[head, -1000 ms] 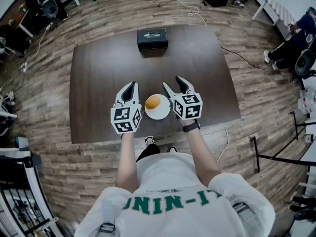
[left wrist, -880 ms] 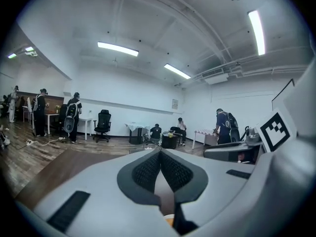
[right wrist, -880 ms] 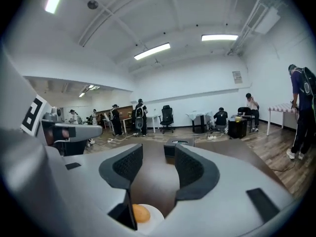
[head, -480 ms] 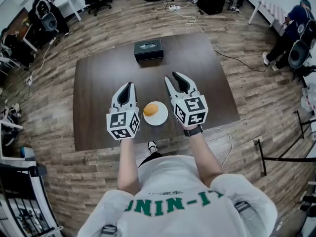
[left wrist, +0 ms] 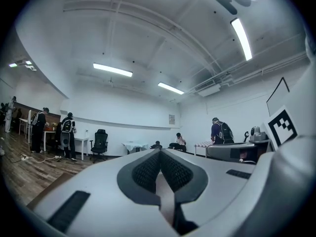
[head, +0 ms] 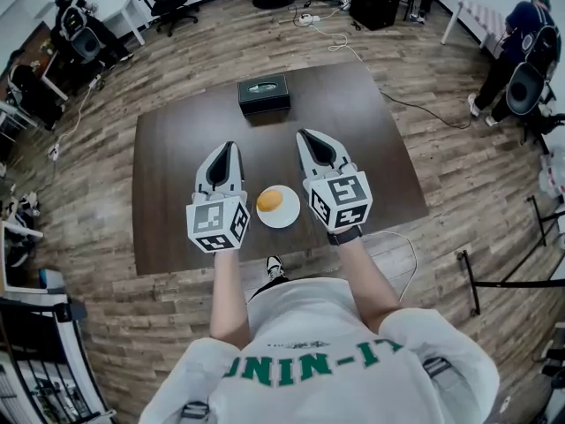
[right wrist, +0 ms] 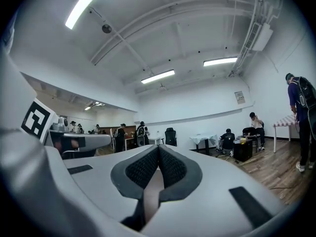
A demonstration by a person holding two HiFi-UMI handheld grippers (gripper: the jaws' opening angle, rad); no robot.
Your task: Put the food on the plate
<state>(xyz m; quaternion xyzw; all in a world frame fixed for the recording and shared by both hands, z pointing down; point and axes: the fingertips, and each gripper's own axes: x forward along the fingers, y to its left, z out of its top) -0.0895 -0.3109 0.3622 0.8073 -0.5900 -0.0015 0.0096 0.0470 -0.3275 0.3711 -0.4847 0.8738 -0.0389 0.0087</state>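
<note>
Closest in the head view are the person's forearms, cut off below by a white shirt [head: 309, 343] that fills the bottom of the picture. At their ends, the left gripper [head: 225, 147] and right gripper [head: 305, 135] are held side by side over the dark table [head: 172, 140], tips pointing away.

I read both sets of jaws as clenched on nothing. In the left gripper view the ribbed pads [left wrist: 146, 170] meet along one seam with no thing between them. The right gripper view shows its pads [right wrist: 143, 168] pressed together the same way.

Both gripper views look up at ceiling lights and the far room, so neither shows the table, the plate or the food.

The white plate [head: 290, 211] lies between the two grippers, back from their tips and level with the marker cubes. The food [head: 270, 200] sits on it, toward the side of the left jaws. It is a round orange-yellow lump (too small here for me to tell what kind).

Beyond the tips, near the table's far edge, stands a black box [head: 264, 94]. Farther off are office chairs, desks and a few people, all small and hard to make out.
</note>
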